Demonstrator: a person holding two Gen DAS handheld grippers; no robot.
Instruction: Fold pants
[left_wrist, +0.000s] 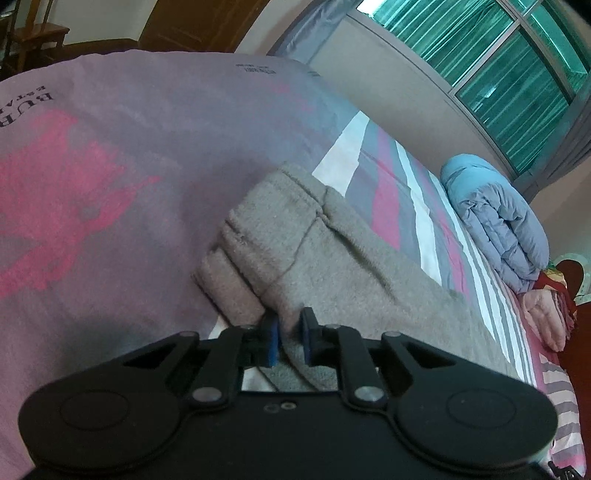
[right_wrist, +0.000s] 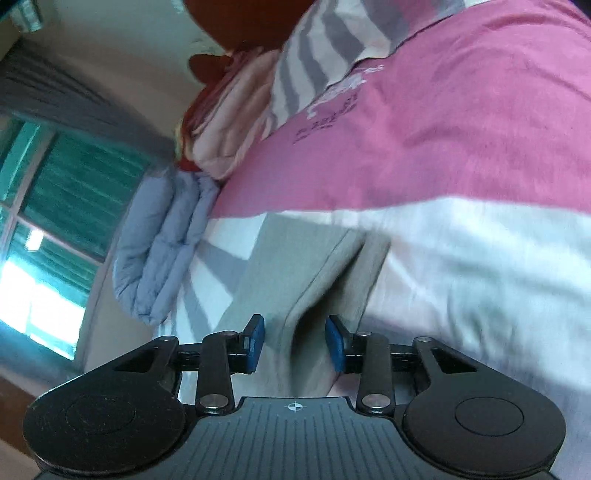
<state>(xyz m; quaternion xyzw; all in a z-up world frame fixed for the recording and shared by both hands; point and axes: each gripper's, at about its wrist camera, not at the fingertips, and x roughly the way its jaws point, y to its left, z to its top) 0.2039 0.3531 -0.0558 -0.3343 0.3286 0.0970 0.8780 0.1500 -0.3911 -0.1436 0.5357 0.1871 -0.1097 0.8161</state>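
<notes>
left wrist view: the left claw (left_wrist: 288, 338) is clenched on a fold of the pants (left_wrist: 306, 243), its blue pads (left_wrist: 272, 341) drawn close with grey-brown cloth pinched between them. the pants lie on the bed (left_wrist: 110, 155), already folded into a thick bundle with stacked layers showing at the left end, and they run away to the right over the striped part of the cover. beyond them a rolled blue quilt (left_wrist: 495, 218) sits near the bed's far edge, with a pink pile (left_wrist: 546, 317) just beside it. a window (left_wrist: 498, 66) with green slats fills the top right.

right wrist view: the right claw (right_wrist: 294, 343) stands released, its pads (right_wrist: 256, 345) apart and not pressing on anything. a raised ridge of the pants (right_wrist: 295, 266) rises in the gap between them, touching neither pad as far as the blurred picture shows. the pants rest on the white band of the bed (right_wrist: 480, 258), with the pink band above it. the quilt (right_wrist: 159, 251) lies to the left, the pink pile (right_wrist: 229, 129) above it, and the window (right_wrist: 55, 206) is at far left.
</notes>
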